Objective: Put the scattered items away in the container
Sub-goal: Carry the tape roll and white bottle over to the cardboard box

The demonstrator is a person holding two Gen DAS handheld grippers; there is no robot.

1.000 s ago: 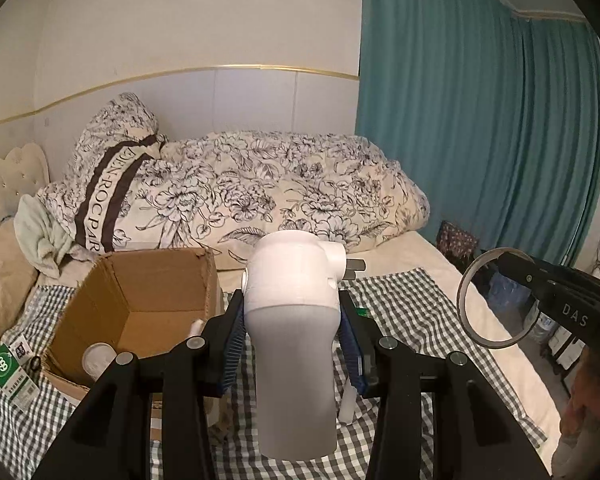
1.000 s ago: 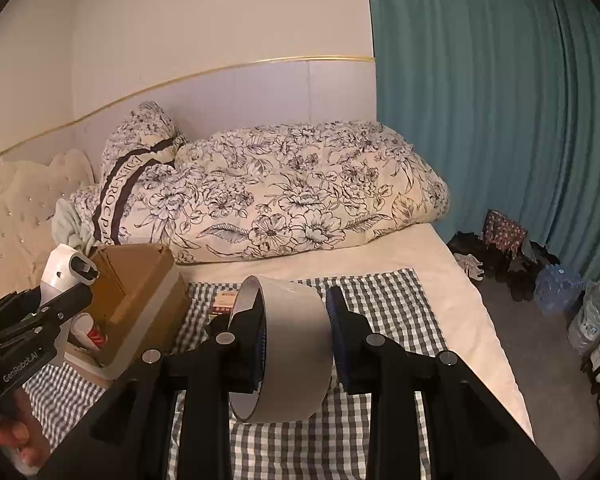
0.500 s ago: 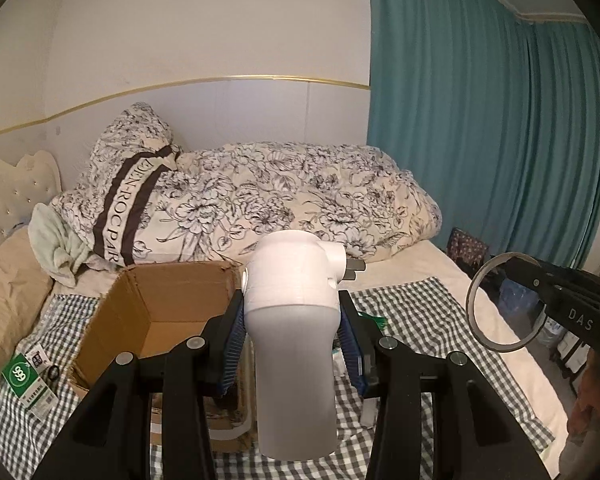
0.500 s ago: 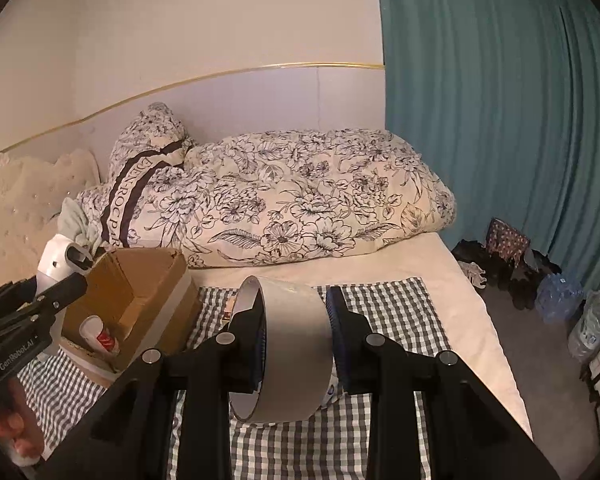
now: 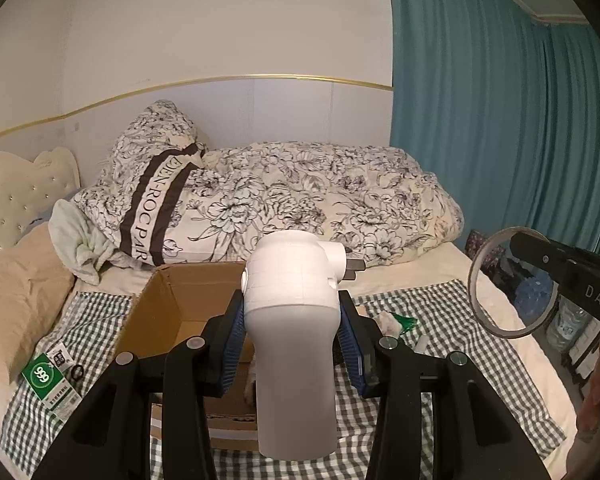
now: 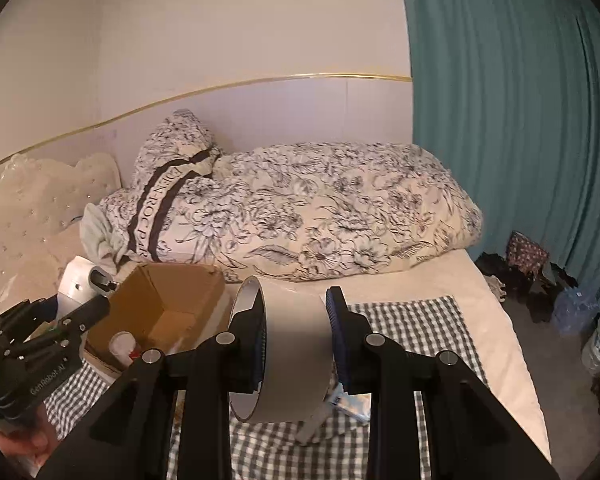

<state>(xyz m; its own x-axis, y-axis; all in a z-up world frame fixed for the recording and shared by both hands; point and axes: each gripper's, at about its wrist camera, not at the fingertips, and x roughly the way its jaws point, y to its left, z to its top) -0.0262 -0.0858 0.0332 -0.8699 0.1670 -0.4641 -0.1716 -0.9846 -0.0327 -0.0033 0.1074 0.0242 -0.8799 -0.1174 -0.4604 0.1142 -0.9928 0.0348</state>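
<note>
My left gripper (image 5: pixel 292 340) is shut on a white plastic device (image 5: pixel 292 320) with a plug on its side, held above the near edge of an open cardboard box (image 5: pixel 156 312). My right gripper (image 6: pixel 296 340) is shut on a roll of tape (image 6: pixel 292 356), held edge-on to the right of the box (image 6: pixel 168 304). A white and red container (image 6: pixel 122 346) lies inside the box. In the left wrist view the tape roll (image 5: pixel 500 284) and the right gripper's arm show at the right. In the right wrist view the white device (image 6: pixel 78 280) shows at the left.
The box sits on a green checked cloth (image 5: pixel 440 304) spread over a bed. A green 999 packet (image 5: pixel 48 380), a small green item (image 5: pixel 400 322) and a white packet (image 6: pixel 352 400) lie on the cloth. A floral duvet (image 5: pixel 320 196) lies behind, teal curtains (image 5: pixel 480 120) at the right.
Both grippers have risen and drawn back from the bed with their loads still held. The box now appears lower and farther in both views.
</note>
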